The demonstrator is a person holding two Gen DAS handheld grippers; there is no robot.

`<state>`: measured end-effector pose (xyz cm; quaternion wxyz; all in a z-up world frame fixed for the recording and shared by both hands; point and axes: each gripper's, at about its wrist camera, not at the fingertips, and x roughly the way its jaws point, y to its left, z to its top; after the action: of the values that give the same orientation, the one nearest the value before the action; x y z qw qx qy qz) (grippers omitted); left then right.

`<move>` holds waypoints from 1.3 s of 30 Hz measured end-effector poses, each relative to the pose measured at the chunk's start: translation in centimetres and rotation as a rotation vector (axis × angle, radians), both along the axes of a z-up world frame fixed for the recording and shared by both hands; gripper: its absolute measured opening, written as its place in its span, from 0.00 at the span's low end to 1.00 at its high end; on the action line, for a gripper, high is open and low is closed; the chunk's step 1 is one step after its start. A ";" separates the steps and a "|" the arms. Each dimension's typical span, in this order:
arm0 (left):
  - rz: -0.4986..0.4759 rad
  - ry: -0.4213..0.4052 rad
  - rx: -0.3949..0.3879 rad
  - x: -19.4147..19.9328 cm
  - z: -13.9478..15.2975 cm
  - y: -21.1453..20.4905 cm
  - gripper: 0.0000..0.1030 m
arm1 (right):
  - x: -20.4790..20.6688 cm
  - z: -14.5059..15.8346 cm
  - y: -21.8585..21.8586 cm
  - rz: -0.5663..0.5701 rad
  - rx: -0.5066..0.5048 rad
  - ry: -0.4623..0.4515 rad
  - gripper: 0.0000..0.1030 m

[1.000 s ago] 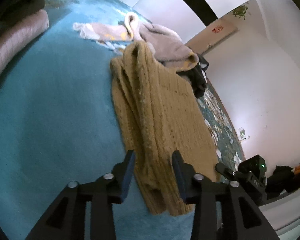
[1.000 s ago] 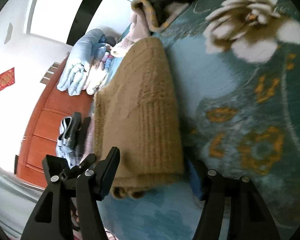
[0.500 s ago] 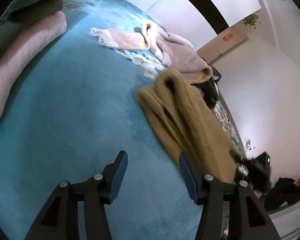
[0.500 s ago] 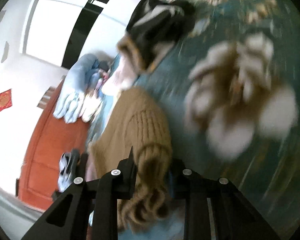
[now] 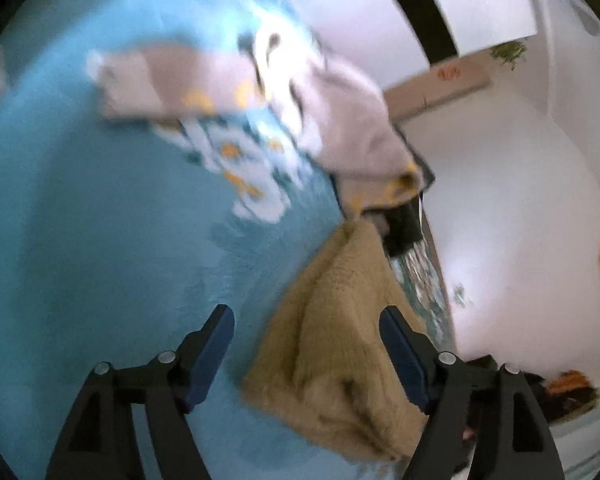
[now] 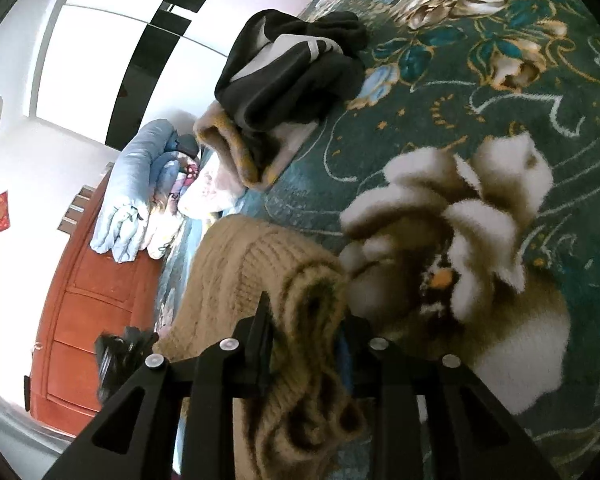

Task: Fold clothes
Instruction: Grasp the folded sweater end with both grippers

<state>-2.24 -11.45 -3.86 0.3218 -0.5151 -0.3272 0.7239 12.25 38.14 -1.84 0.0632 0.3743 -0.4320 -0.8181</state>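
A folded tan knit sweater (image 5: 340, 332) lies on the teal floral bedspread (image 5: 100, 240). My left gripper (image 5: 306, 344) is open, its blue-padded fingers either side of the sweater's near end, not closed on it. In the right wrist view my right gripper (image 6: 304, 344) is shut on a bunched end of the sweater (image 6: 240, 276), which is lifted off the bed. The left wrist view is blurred.
A pale pink garment (image 5: 332, 120) sprawls further up the bed. A black garment with white stripes (image 6: 292, 68) lies on a tan-edged piece. Rolled light blue bedding (image 6: 136, 188) sits against the red-brown wooden headboard (image 6: 84, 320). White walls surround.
My right gripper closed on the sweater's end and lifted it. My left gripper let go, opened wide and now sits around the sweater's other end. Both cameras swung.
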 end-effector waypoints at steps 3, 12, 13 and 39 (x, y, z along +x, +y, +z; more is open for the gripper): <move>-0.087 -0.077 0.030 -2.5 -1.8 1.9 0.78 | 0.6 0.4 -0.2 -0.002 0.013 0.007 0.30; -0.244 -0.122 0.083 -3.6 -2.6 5.1 0.80 | 5.8 0.7 0.2 -0.066 -0.038 0.085 0.31; -0.261 -0.112 0.068 -3.4 -2.4 5.7 0.80 | 6.0 0.6 0.1 -0.066 -0.044 0.085 0.31; 0.048 0.000 -0.072 14.3 1.2 -2.4 0.29 | 9.3 -0.9 -4.0 0.049 -0.096 0.056 0.42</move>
<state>12.03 -13.88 -2.68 0.2853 -0.5184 -0.3134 0.7427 21.55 34.10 -2.73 0.1130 0.3582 -0.4594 -0.8049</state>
